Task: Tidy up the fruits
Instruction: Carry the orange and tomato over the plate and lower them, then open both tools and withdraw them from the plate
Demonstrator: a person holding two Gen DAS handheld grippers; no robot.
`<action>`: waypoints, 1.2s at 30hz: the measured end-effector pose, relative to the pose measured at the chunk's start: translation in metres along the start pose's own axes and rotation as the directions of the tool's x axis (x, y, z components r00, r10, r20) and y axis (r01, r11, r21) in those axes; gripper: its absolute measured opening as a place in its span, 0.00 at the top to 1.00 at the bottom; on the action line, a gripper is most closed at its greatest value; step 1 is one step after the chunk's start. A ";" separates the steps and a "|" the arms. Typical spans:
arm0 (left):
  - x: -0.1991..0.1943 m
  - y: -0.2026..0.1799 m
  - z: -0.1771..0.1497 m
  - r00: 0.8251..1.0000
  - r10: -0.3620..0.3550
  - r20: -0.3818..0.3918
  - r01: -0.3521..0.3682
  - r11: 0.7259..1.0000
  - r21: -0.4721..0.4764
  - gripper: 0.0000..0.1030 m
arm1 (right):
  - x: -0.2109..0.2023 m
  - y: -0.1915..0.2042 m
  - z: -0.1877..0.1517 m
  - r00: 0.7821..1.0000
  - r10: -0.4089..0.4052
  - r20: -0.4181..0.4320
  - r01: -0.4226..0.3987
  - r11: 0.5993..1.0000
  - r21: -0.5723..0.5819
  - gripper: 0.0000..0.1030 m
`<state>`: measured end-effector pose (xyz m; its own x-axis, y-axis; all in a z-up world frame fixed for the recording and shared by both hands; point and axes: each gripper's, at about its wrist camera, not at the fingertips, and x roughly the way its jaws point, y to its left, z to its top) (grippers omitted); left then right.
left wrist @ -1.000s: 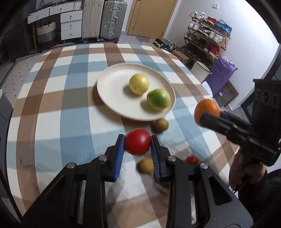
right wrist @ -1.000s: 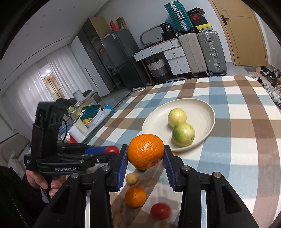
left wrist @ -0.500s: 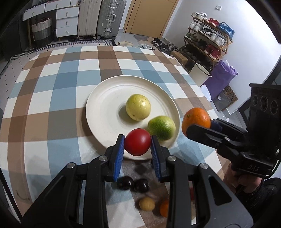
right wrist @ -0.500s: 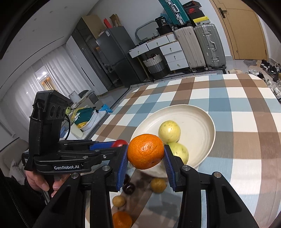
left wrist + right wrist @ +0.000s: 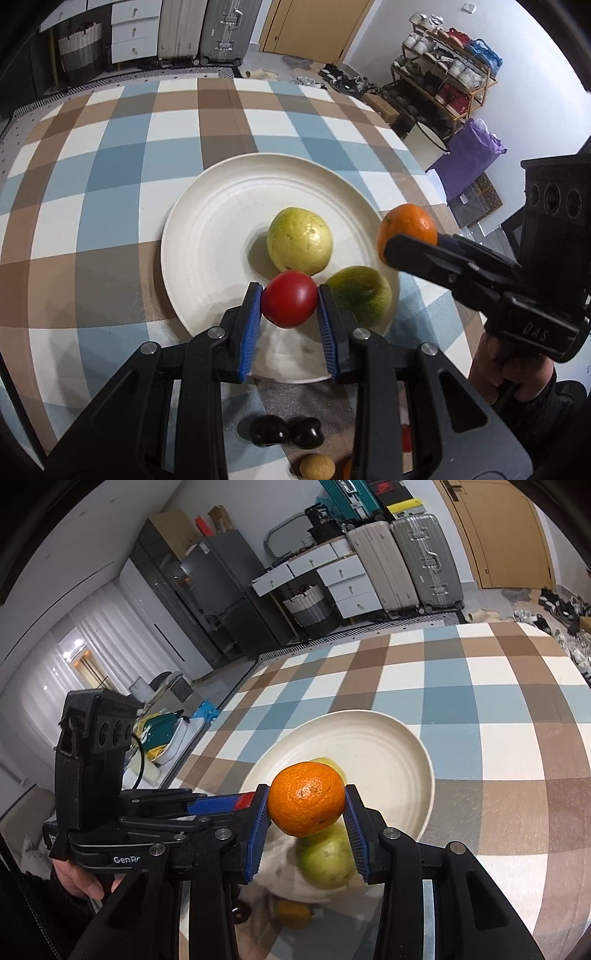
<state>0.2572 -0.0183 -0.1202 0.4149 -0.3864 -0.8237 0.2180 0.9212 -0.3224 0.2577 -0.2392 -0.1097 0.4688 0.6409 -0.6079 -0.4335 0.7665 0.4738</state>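
My left gripper is shut on a red tomato and holds it above the near edge of the cream plate. My right gripper is shut on an orange above the plate; the orange also shows in the left wrist view over the plate's right rim. On the plate lie a yellow-green fruit and a green fruit, the latter seen below the orange.
The checked tablecloth covers the table. Near its front edge lie two dark fruits, a small tan fruit and another orange. Suitcases and a shoe rack stand beyond the table.
Both grippers have moved forward with their fruits, from above the loose fruits to above the plate. The plate now looks much nearer in both views.
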 end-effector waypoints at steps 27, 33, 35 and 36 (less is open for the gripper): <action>0.003 0.010 -0.004 1.000 -0.016 0.014 0.017 0.999 -0.044 0.74 | 0.007 -0.016 0.005 0.998 -0.060 -0.001 0.060 0.998 0.020 0.52; -0.015 0.007 -0.011 0.999 0.010 0.048 -0.008 0.999 -0.035 0.74 | -0.005 -0.007 0.006 0.998 -0.057 0.034 0.057 0.998 0.005 0.52; -0.022 0.005 -0.014 0.998 0.018 0.058 -0.016 0.999 -0.032 0.74 | -0.010 -0.003 0.005 0.997 -0.062 0.043 0.062 0.998 0.003 0.52; -0.027 0.004 -0.016 0.998 0.024 0.065 -0.022 0.999 -0.029 0.74 | -0.013 -0.001 0.004 0.997 -0.064 0.045 0.064 0.998 0.000 0.52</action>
<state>0.2326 -0.0034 -0.1072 0.4762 -0.3666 -0.7993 0.1834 0.9304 -0.3175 0.2556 -0.2478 -0.0997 0.5297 0.5915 -0.6079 -0.4029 0.8061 0.4334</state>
